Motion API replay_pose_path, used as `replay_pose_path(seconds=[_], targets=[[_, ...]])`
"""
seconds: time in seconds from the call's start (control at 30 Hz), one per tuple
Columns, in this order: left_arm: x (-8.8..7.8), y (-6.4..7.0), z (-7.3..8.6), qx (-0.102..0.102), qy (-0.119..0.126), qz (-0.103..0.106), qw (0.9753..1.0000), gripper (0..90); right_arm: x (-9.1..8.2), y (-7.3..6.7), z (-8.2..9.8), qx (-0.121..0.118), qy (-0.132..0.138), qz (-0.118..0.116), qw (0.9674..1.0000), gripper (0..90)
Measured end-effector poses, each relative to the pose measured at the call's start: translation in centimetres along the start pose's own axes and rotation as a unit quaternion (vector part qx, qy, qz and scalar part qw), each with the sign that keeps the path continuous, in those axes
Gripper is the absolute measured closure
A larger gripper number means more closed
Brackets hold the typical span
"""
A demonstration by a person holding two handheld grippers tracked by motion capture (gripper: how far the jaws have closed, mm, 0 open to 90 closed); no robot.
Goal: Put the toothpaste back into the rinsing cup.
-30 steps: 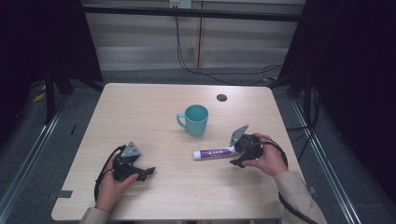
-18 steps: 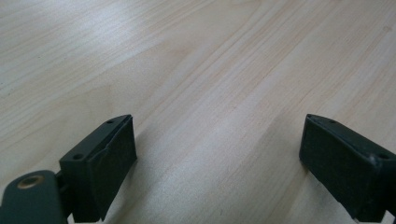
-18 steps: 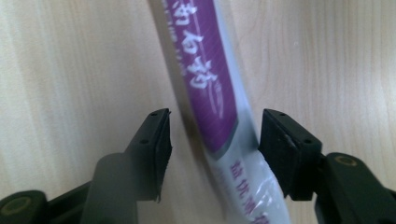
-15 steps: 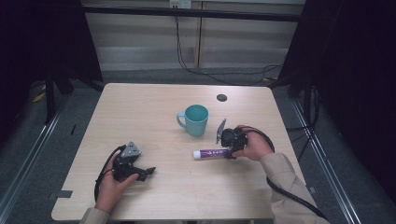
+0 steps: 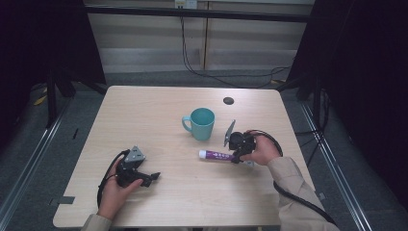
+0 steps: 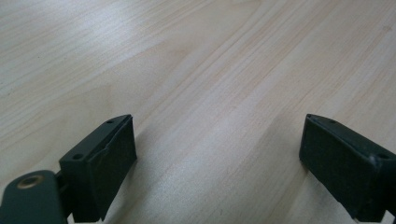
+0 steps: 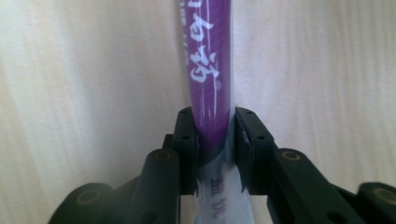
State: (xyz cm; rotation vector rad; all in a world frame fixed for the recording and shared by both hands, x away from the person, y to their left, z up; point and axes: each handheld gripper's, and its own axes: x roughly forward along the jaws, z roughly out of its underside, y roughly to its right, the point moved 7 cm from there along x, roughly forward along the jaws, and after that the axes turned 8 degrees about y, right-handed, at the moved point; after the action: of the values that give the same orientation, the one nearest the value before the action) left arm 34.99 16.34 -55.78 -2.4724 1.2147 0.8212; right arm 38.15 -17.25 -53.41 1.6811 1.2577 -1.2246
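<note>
Toothpaste is what our right hand has gone for: from the high view we see the purple tube (image 5: 219, 155) lying flat on the wooden table (image 5: 159, 110), toward the right of its near half, its white cap end pointing left and its tail end under our right gripper (image 5: 236, 155). That gripper sits over the tube's right end, with our right hand (image 5: 262, 151) wrapped around its body and its cable looping off behind. A teal mug (image 5: 200, 123) stands upright just beyond the tube, a little to its left and apart from it, handle turned to the left. A small dark round spot (image 5: 228, 100) marks the table farther back. Over on the left, our left gripper (image 5: 139, 175) rests low on the near part of the table, well apart from tube and mug, held by our left hand (image 5: 115, 190). In the left gripper view we look along two black jaws spread wide, with bare wood between them and nothing in their grasp. In the right gripper view the jaws have just been closing and now press on both sides of the tube (image 7: 210, 93), near where purple print gives way to the pale crimped end; the rest runs straight away from us across the tabletop (image 7: 88, 93).
</note>
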Motion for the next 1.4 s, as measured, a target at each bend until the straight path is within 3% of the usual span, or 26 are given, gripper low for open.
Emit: replay_pose_path(seconds=[0.07, 0.23, 0.27, 0.3, 0.33, 0.47, 0.5, 0.53, 0.57, 0.67, 0.7, 0.73, 0.77, 0.8, 0.87, 1.03, 1.07, 1.1, 1.13, 1.2, 1.23, 1.27, 1.3, 1.4], targets=[[0.0, 0.0, 0.0, 0.0, 0.0, 0.001, 1.0, 10.4, -0.2, -0.5, 0.1, 0.001, 0.007, -0.01, 0.9999, 76.2], [0.2, 0.3, -0.1, 0.003, -0.011, 0.008, 0.9999, 5.3, -0.5, -1.4, 0.4, -0.007, 0.017, -0.002, 0.9998, 76.7], [0.1, 0.4, -0.3, -0.001, -0.01, 0.012, 0.9999, 8.2, -0.7, -1.7, 0.4, -0.005, 0.013, 0.001, 0.9999, 76.8], [0.0, 0.6, -0.5, -0.01, -0.006, 0.023, 0.9997, 18.2, -1.1, -2.0, 0.3, -0.009, 0.011, 0.008, 0.9999, 76.8], [0.0, 0.7, -0.6, -0.01, -0.011, 0.029, 0.9995, 18.2, -1.1, -2.0, 0.3, -0.009, 0.011, 0.008, 0.9999, 76.8], [0.0, 1.6, -2.0, 0.005, -0.029, 0.047, 0.9985, 16.4, -2.4, -2.2, 0.3, -0.027, 0.005, 0.016, 0.9995, 76.8], [0.1, 2.2, -3.0, 0.019, -0.038, 0.057, 0.9975, 16.4, -2.5, -2.2, 0.3, -0.026, 0.002, 0.017, 0.9995, 76.8], [0.1, 2.2, -3.0, 0.019, -0.038, 0.057, 0.9975, 16.5, -2.7, -2.4, 0.4, -0.02, -0.003, 0.017, 0.9996, 76.8], [0.2, 2.9, -4.0, 0.038, -0.045, 0.066, 0.9961, 16.8, -2.8, -2.4, 0.4, -0.025, -0.002, 0.019, 0.9995, 76.8], [0.5, 3.6, -5.1, 0.05, -0.053, 0.08, 0.9941, 20.3, -3.1, -2.8, 0.4, -0.025, -0.003, 0.014, 0.9996, 76.8], [0.8, 4.1, -5.8, 0.072, -0.069, 0.088, 0.9912, 23.4, -3.2, -2.9, 0.3, -0.027, -0.006, 0.015, 0.9995, 76.7], [1.0, 4.5, -6.4, 0.08, -0.077, 0.097, 0.9891, 25.0, -3.3, -3.0, 0.3, -0.032, -0.008, 0.017, 0.9993, 76.7], [1.0, 4.5, -6.4, 0.08, -0.077, 0.097, 0.9891, 25.9, -3.3, -3.2, 0.2, -0.039, -0.007, 0.014, 0.9991, 76.7], [1.3, 5.0, -7.4, 0.093, -0.083, 0.102, 0.9869, 26.6, -3.3, -3.3, 0.1, -0.041, -0.007, 0.013, 0.999, 76.7], [1.4, 5.4, -7.9, 0.092, -0.081, 0.103, 0.9871, 27.1, -3.3, -3.6, 0.0, -0.04, -0.006, 0.013, 0.9991, 76.7], [1.8, 6.8, -10.0, 0.142, -0.084, 0.123, 0.9786, 33.3, -3.4, -4.1, -0.6, -0.047, -0.003, 0.009, 0.9989, 76.7], [2.0, 7.2, -10.5, 0.15, -0.084, 0.127, 0.977, 33.9, -3.4, -4.0, -0.6, -0.057, -0.004, 0.009, 0.9983, 76.7], [2.1, 7.7, -10.9, 0.156, -0.09, 0.135, 0.9743, 37.4, -3.3, -4.2, -0.7, -0.049, -0.007, 0.009, 0.9988, 76.7], [2.1, 7.7, -10.9, 0.156, -0.09, 0.135, 0.9743, 38.0, -3.3, -4.2, -0.7, -0.049, -0.007, 0.009, 0.9988, 76.7], [2.4, 8.4, -11.3, 0.171, -0.101, 0.142, 0.9699, 38.3, -3.2, -4.2, -0.9, -0.055, -0.001, 0.007, 0.9985, 76.7], [2.8, 8.8, -11.5, 0.183, -0.114, 0.142, 0.966, 38.7, -3.2, -4.5, -1.1, -0.057, 0.0, 0.005, 0.9984, 76.6], [2.8, 8.8, -11.5, 0.183, -0.114, 0.142, 0.966, 38.8, -3.2, -4.5, -1.1, -0.057, 0.0, 0.005, 0.9984, 76.6], [3.3, 9.2, -11.7, 0.193, -0.117, 0.143, 0.9638, 38.9, -3.1, -4.5, -1.5, -0.067, 0.004, 0.007, 0.9977, 76.7], [3.8, 9.6, -11.9, 0.204, -0.115, 0.144, 0.9616, 41.1, -3.0, -4.8, -1.9, -0.067, 0.01, 0.002, 0.9977, 76.6]])
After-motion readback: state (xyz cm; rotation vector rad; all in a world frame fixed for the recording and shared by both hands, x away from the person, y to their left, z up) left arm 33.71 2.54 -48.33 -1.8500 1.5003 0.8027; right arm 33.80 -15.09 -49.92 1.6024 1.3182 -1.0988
